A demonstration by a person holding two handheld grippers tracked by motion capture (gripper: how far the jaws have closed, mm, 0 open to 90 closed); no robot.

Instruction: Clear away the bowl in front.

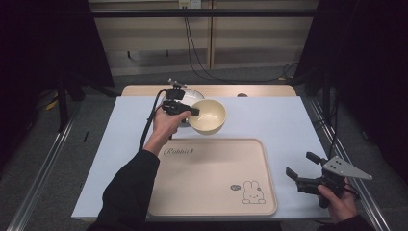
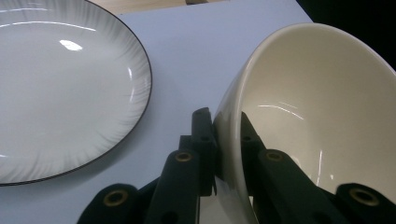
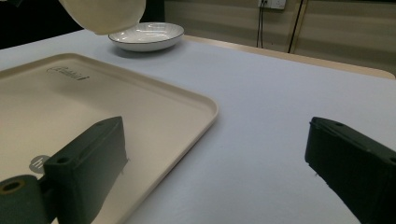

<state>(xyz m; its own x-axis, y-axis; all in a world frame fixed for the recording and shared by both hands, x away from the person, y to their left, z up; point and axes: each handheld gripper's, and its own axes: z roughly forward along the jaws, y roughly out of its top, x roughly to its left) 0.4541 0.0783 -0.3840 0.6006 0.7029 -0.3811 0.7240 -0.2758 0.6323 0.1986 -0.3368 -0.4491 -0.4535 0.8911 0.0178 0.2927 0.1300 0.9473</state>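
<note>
A cream bowl [image 1: 208, 116], a white dark-rimmed plate [image 2: 60, 88], and a beige tray [image 1: 211, 178] apparently printed with a rabbit.

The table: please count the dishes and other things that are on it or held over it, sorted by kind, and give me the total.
Bowl: 1, the cream bowl, held by its rim in the left tongs.
Plate: 1, the white plate with a dark rim.
Tray: 1, the beige tray with a rabbit drawing.
Total: 3
</note>
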